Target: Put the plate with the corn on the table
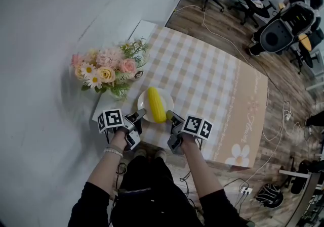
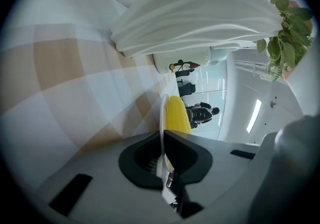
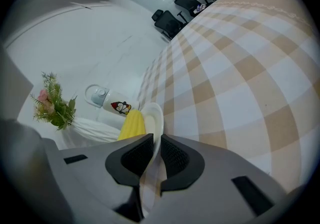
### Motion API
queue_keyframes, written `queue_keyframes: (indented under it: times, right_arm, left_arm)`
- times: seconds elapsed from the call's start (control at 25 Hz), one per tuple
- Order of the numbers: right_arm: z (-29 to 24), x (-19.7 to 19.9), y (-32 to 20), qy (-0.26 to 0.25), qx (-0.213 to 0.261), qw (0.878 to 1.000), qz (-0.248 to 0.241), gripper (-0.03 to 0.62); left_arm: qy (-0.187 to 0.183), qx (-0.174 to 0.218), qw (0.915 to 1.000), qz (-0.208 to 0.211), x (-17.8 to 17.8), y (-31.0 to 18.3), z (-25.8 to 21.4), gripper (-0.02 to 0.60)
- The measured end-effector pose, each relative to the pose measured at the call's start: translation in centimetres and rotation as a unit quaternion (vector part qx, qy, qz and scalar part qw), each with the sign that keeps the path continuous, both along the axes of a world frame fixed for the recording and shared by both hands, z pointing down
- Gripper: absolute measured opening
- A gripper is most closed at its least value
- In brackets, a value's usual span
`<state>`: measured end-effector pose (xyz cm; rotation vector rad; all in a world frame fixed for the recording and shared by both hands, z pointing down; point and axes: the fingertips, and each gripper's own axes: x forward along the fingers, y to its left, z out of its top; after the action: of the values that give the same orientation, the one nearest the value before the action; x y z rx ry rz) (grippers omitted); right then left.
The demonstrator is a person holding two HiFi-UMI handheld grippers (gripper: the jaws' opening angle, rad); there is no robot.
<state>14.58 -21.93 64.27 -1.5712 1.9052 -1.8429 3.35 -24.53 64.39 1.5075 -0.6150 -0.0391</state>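
White plate (image 1: pixel 144 100) bearing corn (image 1: pixel 156 104), pinched at both sides.

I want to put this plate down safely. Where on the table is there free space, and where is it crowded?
The checked tablecloth is bare beyond the plate with the corn, out to its far edge and the plain strip on the right. The left side is crowded: the bouquet and a penguin bottle stand there.
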Motion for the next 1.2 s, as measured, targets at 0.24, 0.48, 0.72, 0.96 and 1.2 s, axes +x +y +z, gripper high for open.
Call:
queue_keyframes:
  times: [0.24, 0.48, 0.72, 0.96, 1.2]
  right_arm:
    - [0.7, 0.1, -0.2, 0.009, -0.014, 1.000, -0.006, 0.080]
    - [0.9, 0.2, -0.2, 0.016, -0.022, 1.000, -0.009, 0.080]
    - [1.2, 0.5, -0.4, 0.026, -0.029, 0.999, -0.003, 0.080]
    - [1.3, 0.6, -0.4, 0.032, -0.031, 0.999, 0.000, 0.080]
    - [1.2, 0.5, -0.4, 0.042, -0.029, 0.999, -0.006, 0.083]
  left_arm:
    - [-0.008, -0.012, 0.9999, 0.006, 0.1, 0.0, 0.3, 0.020]
    - [-0.019, -0.031, 0.9993, 0.002, 0.1, -0.1, 0.5, 0.020]
    - [-0.066, -0.042, 0.9968, 0.016, 0.3, 0.0, 1.0, 0.021]
    - [-0.099, -0.036, 0.9932, 0.048, 0.8, 0.0, 0.8, 0.100]
    - [-0.117, -0.029, 0.9902, 0.071, 0.7, 0.6, 0.2, 0.133]
